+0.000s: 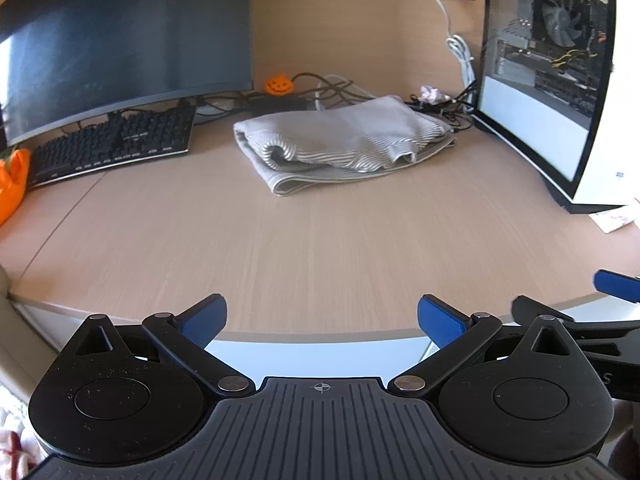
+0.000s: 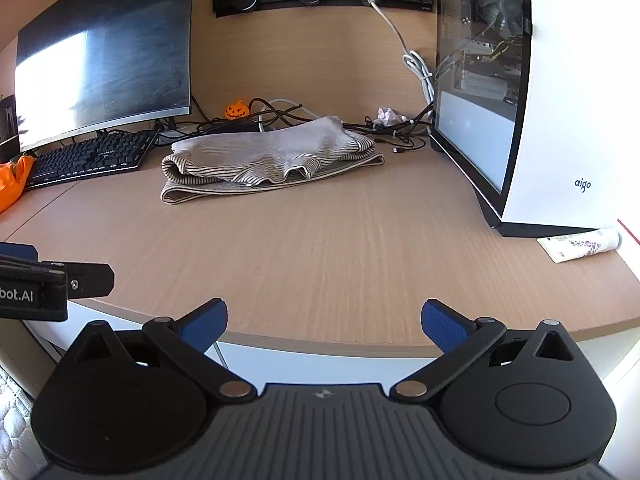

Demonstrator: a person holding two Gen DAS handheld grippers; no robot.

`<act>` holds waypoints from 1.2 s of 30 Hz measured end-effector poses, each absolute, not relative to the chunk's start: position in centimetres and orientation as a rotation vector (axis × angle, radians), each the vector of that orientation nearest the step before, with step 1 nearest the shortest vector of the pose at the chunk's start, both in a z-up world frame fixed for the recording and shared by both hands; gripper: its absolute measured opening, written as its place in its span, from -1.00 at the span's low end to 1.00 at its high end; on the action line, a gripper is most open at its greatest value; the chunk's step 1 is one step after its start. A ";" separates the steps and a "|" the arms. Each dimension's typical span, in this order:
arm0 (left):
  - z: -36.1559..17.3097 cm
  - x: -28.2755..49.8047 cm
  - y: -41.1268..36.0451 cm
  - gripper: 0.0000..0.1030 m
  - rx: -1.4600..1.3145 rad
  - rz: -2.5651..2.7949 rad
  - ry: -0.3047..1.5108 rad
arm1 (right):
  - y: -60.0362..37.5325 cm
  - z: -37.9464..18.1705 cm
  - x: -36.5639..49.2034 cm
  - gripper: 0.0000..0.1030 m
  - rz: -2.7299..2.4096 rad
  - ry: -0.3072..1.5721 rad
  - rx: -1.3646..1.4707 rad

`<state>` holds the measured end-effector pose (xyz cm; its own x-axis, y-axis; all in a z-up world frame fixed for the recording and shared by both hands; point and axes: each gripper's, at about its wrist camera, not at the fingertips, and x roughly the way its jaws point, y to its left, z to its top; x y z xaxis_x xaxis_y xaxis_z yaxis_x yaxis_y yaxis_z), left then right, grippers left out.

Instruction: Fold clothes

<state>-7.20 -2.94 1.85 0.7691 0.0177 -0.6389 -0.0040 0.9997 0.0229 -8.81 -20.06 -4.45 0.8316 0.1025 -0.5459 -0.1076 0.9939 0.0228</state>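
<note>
From the left wrist view, the left gripper hangs at the near edge of the desk with its blue pads spread wide and nothing between them. The striped garment lies well ahead of it, slightly to the right, roughly folded into a loose stack with a rolled lip on its near side. It looks like a soft, light ribbed knit — it should drape and sag when lifted, and the layers may slide apart. A corner or the flat hem band along the near bottom edge looks like the surest place to pinch. Ahead to the left sits a keyboard; no writing is legible in this view.

From the right wrist view, the right gripper is also spread wide and empty, at the desk's near edge. The garment lies well ahead and a little left — its lower layer sticks out at the near left corner, an easy tab to grasp. To the right stands a white computer case marked "aigo". The left gripper's body at the left edge shows "bot.AI". A tube lies beside the case; its print is unreadable.
</note>
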 end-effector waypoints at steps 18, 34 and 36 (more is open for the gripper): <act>1.4 -7.2 -2.6 1.00 0.006 0.027 0.706 | -20.0 -4.3 -9.0 1.00 0.117 0.571 -0.012; 1.1 -7.1 -2.4 1.00 0.012 0.039 0.717 | -19.6 -4.6 -8.8 1.00 0.119 0.579 -0.006; 1.1 -7.2 -2.3 1.00 0.013 0.041 0.718 | -19.6 -4.6 -8.8 1.00 0.120 0.581 -0.006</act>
<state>-7.19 -2.27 1.05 0.7527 0.0420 -0.6571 -0.0332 0.9991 0.0257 -8.83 -19.59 -4.62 0.8293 0.1117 -0.5475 -0.1150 0.9930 0.0284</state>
